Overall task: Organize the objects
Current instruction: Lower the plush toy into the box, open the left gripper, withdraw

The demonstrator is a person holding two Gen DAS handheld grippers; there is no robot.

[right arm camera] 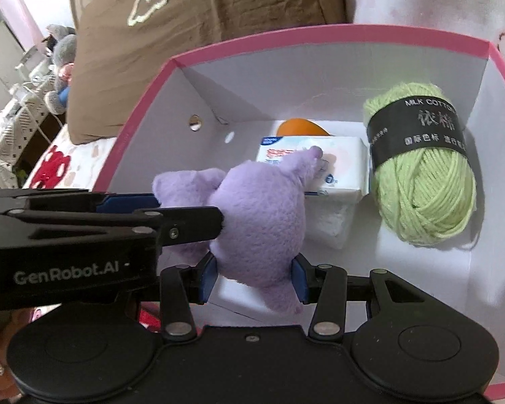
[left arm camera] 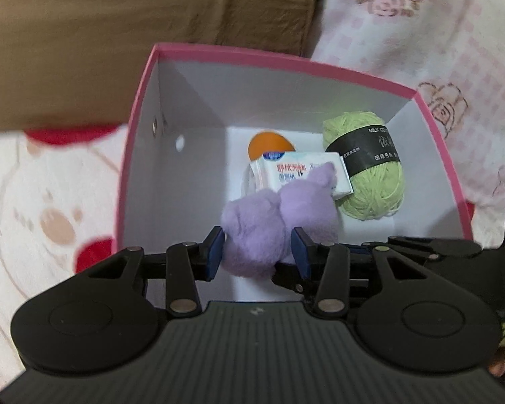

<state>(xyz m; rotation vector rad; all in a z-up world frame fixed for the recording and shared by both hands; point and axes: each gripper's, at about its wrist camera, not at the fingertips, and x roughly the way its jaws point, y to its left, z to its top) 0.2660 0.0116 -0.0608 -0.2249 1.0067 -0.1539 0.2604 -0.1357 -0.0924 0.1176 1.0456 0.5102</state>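
Note:
A purple plush toy hangs over the open pink box with white walls. My left gripper is shut on one end of the toy; it also shows from the side in the right wrist view. My right gripper is shut on the toy's other lobe. In the box lie a green yarn ball, a white tissue pack and an orange ball, partly hidden behind the pack.
The box sits on a pink and white patterned bedcover. A brown pillow lies behind it. A pink floral cloth is at the right. A cluttered shelf stands far left.

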